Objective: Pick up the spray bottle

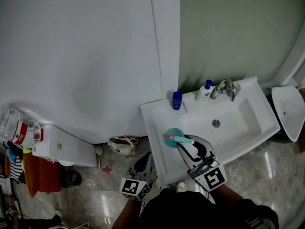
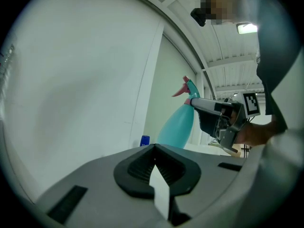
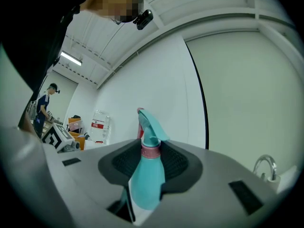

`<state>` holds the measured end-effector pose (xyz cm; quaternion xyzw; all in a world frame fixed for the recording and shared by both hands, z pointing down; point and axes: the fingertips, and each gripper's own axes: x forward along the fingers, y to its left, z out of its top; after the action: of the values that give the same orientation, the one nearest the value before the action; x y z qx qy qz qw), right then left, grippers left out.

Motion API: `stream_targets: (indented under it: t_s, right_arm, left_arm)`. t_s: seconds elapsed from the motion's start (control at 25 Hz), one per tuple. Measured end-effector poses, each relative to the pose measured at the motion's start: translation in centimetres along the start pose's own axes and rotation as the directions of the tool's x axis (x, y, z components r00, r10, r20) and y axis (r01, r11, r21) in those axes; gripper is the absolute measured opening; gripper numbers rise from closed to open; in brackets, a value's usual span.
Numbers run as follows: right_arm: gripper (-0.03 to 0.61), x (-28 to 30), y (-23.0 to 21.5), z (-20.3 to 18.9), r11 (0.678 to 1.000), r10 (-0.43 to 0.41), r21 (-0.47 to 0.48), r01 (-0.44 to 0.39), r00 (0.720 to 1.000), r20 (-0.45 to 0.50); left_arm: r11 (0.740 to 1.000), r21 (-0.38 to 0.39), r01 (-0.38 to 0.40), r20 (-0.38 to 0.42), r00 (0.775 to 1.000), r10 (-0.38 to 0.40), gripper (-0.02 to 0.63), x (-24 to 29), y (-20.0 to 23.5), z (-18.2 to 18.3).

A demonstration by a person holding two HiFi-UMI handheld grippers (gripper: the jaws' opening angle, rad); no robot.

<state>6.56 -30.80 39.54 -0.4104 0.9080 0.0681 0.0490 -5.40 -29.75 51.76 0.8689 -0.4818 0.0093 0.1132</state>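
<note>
Here, the teal spray bottle (image 3: 147, 184) stands upright between the fingers (image 3: 180, 163) of the right gripper (image 3: 151, 167). Those fingers are clamped on its narrow shoulder, just below the pink collar. The trigger head rises above the fingers and the body hangs below them.

In the head view, the bottle sits just ahead of those fingers, over the left rim of a white sink (image 1: 248, 128). We judge that it is off the surface, so the pick-up looks all but done.

Beyond the fingers, along the back of the sink, are a small blue bottle (image 1: 177, 100), a white pump bottle (image 1: 205, 91) and a chrome faucet (image 1: 225, 88). All three are well apart from the grip.

The left gripper (image 2: 156, 169) hangs to the left of the held bottle. Its fingers (image 2: 135, 167) are pressed together with nothing between them.

Next, we would want a firm squeeze from the right fingers and the bottle carried upright, clear of the sink rim. A grip this high could let the heavier body swing.
</note>
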Motion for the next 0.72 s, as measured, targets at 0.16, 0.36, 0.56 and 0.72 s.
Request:
stream_targets:
  t_s: [0.16, 0.36, 0.56, 0.72]
  right_arm:
    - [0.127, -0.4, 0.2, 2.1, 1.000, 0.001, -0.014, -0.001, 1.000, 0.030]
    - [0.127, -0.7, 0.4, 3.6, 0.999, 0.003, -0.048, 0.000, 0.999, 0.046]
    - [0.126, -0.7, 0.4, 3.6, 0.998, -0.006, -0.055, 0.009, 0.999, 0.046]
    - [0.127, -0.3, 0.4, 3.6, 0.998, -0.005, -0.062, 0.008, 0.999, 0.044]
  left_arm:
    - [1.000, 0.003, 0.010, 0.013, 1.000, -0.010, -0.005, 0.0, 0.0, 0.7]
    - [1.000, 0.010, 0.022, 0.026, 0.999, -0.023, -0.005, 0.1, 0.0, 1.5]
    - [0.999, 0.007, 0.043, 0.053, 0.998, -0.043, -0.005, 0.2, -0.5, 2.9]
    - [0.998, 0.023, 0.050, 0.084, 0.995, -0.052, -0.005, 0.2, -0.8, 4.5]
